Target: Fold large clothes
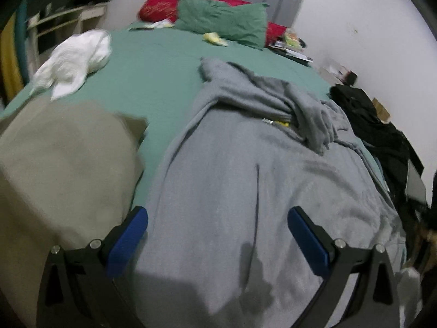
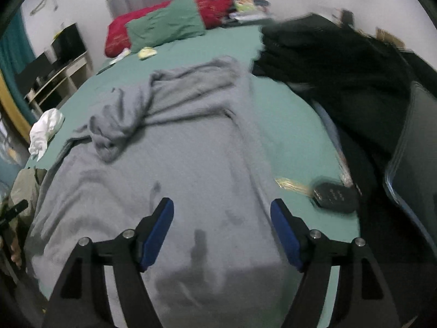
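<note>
Item 1, left gripper (image 1: 218, 220): lower centre of my left wrist view, blue pads (image 1: 128, 242) spread wide, nothing between them, poised over grey cloth

Item 2, right gripper (image 2: 222, 210): lower centre of my right wrist view, tongs likewise parted and empty, over the same cloth

Item 3, grey garment (image 1: 245, 191): large, spread across the near part of the bed, filling the centre and lower half of both views; its far portion is bunched into folds at mid-frame, with darker patches near the bottom edge

Item 4, green bedsheet (image 1: 153, 76): bare across the upper middle of the left view

Item 5, khaki garment (image 1: 60, 169): left side of the left view, just beside the grey one

Item 6, white cloth (image 1: 75, 60): crumpled, upper left of the left view

Item 7, green pillow (image 1: 224, 20) lying against a red pillow (image 1: 161, 5): top centre, at the headboard

Item 8, black clothing pile (image 2: 336, 54): upper right of the right view

Item 9, small black oval object (image 2: 334, 195): right of the right view, on the sheet; I cannot tell what it is
</note>
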Demonstrator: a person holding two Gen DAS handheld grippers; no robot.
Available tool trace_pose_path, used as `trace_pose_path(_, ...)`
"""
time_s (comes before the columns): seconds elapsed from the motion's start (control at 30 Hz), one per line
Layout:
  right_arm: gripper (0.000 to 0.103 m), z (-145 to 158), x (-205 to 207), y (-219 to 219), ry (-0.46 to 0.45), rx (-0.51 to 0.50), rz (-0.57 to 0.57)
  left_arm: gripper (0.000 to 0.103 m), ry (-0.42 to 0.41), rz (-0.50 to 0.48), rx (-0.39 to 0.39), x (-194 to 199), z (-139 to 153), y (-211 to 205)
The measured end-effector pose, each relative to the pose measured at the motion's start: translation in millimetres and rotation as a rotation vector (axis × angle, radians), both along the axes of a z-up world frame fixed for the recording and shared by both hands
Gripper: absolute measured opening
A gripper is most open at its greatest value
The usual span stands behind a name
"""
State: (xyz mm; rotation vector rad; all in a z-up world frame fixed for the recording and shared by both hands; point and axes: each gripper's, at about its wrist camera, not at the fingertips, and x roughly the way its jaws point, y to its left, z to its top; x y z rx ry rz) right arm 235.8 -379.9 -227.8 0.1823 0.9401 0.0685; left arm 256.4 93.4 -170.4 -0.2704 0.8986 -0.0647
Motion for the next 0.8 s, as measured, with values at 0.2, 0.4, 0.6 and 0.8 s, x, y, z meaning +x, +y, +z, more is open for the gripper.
trace_pose_path(0.2,0.076,-31,-54,-31,0.042,0.186,-0.081,0.101,0.0,0.066,0.029,-53,-5,18)
trace_pose_path(0.4,0.076,-47,-88,-16,-0.045,0.366,-0.064,0.101,-0.058,-0.033,0.156,-85,4,-11)
trace_pose_path(0.6,0.078,-50,-85,30,-0.059,0.195,0.007,0.101,0.019,0.072,0.181,-87,-23,0)
trace_pose_path(0.8,0.095,-55,-80,40,-0.093,0.217,-0.053,0.102,0.119,0.085,0.042,-79,-49,8)
